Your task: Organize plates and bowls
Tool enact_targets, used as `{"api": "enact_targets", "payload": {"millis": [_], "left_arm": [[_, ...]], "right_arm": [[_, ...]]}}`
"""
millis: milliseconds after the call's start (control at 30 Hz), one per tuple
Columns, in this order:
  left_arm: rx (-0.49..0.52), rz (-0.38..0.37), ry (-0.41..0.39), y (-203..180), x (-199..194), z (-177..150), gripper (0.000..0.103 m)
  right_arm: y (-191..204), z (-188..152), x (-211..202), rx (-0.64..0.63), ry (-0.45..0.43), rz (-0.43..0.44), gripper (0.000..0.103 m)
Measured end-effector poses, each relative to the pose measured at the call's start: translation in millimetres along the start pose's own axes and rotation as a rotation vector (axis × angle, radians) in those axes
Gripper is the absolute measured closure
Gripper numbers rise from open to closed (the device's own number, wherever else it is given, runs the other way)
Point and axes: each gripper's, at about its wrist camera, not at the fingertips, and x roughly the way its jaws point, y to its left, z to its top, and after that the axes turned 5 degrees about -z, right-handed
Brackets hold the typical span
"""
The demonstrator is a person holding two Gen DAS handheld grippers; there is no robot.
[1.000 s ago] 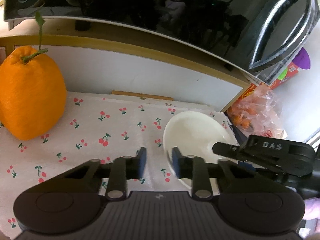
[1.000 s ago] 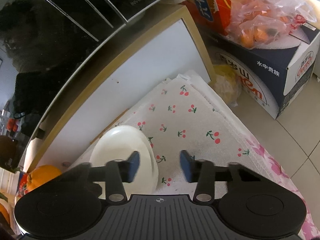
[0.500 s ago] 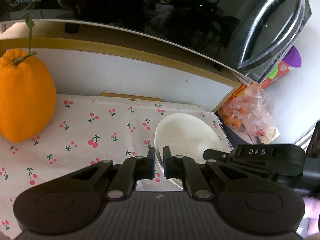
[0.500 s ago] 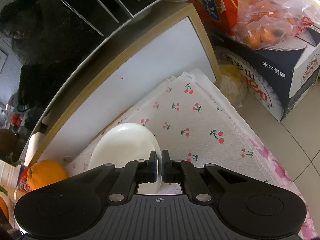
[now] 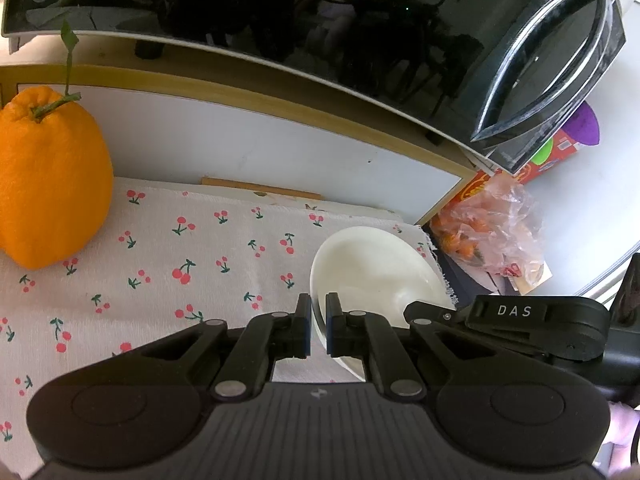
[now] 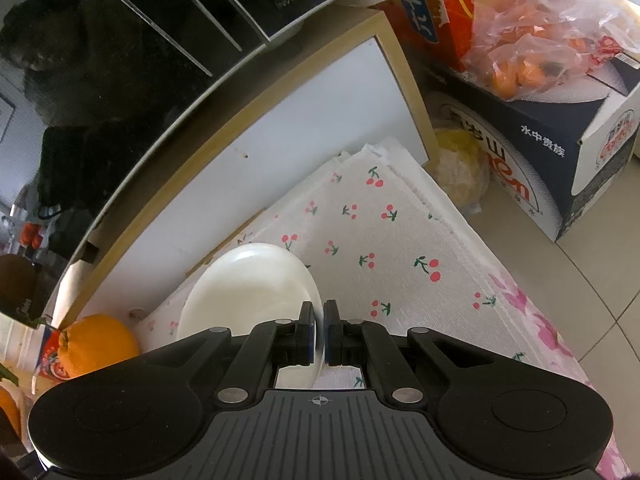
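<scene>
We see the biggest change first: both sets of jaws, open a second ago, are now closed on one white bowl (image 5: 376, 268). Our left gripper (image 5: 318, 330) pinches the bowl's near left rim; our right gripper (image 6: 319, 332) pinches the opposite rim. We judge that the bowl is now secured from both sides and ready to lift. It sits on the cherry-print cloth (image 5: 192, 264), near the cloth's right edge, below a black microwave (image 5: 320, 28).

Counted, largest first: one microwave, one cloth, one cardboard box (image 6: 532, 148), one bag of oranges (image 6: 532, 32), one large orange fruit (image 5: 48, 176), one bowl. We see no plates.
</scene>
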Motion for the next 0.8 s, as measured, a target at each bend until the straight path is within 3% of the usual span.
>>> {"api": "enact_targets", "payload": {"millis": [800], "left_arm": [[0.045,0.011,-0.015,-45,-93,-23,0.097]], "right_arm": [[21,-37,-114,-0.014,-0.021,0.014,0.096]]}}
